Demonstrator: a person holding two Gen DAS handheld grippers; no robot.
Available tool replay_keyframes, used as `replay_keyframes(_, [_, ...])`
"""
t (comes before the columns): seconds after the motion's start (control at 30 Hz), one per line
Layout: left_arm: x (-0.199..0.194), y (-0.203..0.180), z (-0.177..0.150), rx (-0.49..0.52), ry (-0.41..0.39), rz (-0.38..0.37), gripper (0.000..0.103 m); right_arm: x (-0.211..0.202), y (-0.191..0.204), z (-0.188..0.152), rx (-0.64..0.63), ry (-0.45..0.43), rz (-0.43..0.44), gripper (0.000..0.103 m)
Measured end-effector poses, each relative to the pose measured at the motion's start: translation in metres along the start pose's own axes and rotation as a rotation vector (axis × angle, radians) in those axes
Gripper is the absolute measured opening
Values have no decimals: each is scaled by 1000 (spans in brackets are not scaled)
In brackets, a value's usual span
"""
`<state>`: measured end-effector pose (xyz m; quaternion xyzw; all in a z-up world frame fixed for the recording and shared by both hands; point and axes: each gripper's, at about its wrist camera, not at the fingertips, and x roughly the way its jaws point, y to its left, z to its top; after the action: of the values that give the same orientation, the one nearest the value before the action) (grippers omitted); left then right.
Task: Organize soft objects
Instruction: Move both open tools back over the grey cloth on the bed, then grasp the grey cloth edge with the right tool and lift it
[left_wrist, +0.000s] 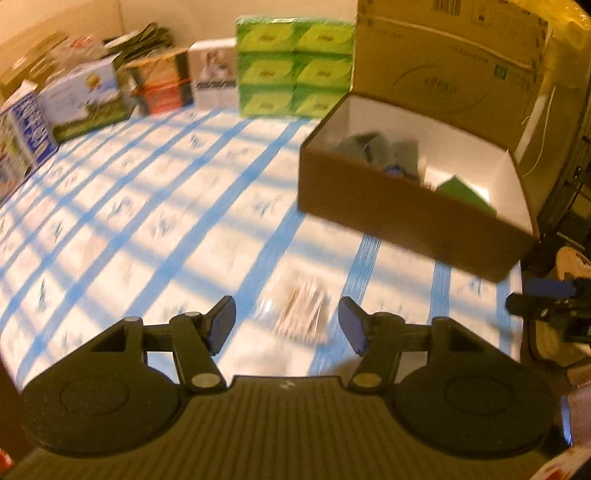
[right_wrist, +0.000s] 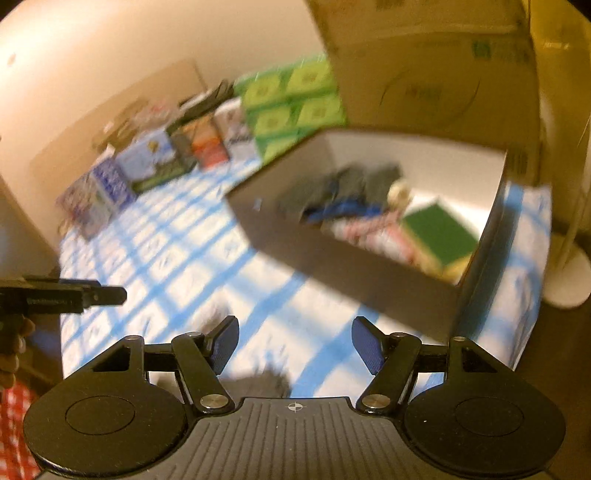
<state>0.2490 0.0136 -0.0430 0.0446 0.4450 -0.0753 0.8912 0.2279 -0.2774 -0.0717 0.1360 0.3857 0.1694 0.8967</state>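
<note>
My left gripper (left_wrist: 288, 321) is open above the blue-striped tablecloth (left_wrist: 147, 221), nothing between its pads. Just beyond its fingers a clear packet with beige contents (left_wrist: 299, 312) lies flat on the cloth. A brown box with a white inside (left_wrist: 388, 206) stands to the right, holding grey soft pieces (left_wrist: 373, 149) and a green pad (left_wrist: 465, 192). My right gripper (right_wrist: 295, 341) is also open and holds nothing. Ahead of it the same box (right_wrist: 351, 273) shows grey cloth (right_wrist: 354, 181), something blue (right_wrist: 340, 212), a red-and-white piece (right_wrist: 369, 234) and the green pad (right_wrist: 439, 229). A blurred dark grey thing (right_wrist: 267, 382) lies below its fingers.
Green tissue packs (left_wrist: 295, 62), cartons (left_wrist: 85, 96) and a large cardboard box (left_wrist: 450, 70) line the back of the table. The table's edge runs close on the right, with a white round base (right_wrist: 565, 280) beyond it. A hand (right_wrist: 11, 347) carries the left gripper (right_wrist: 107, 295).
</note>
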Motion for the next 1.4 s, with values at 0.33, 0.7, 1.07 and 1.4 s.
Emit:
replay_keyframes(0.33, [-1, 16, -80, -123, 110, 24, 54, 22, 2, -75, 125, 196, 75, 67])
replay_keyframes(0.7, [11, 18, -113, -140, 171, 40, 49, 50, -6, -103, 196, 268, 88, 50])
replay_keyframes(1.07, [38, 0, -131, -91, 221, 35, 40, 55, -1, -109, 199, 256, 135, 36])
replay_keyframes(1.4, [44, 2, -136, -107, 222, 11, 36, 35, 41, -92, -34, 92, 144, 9])
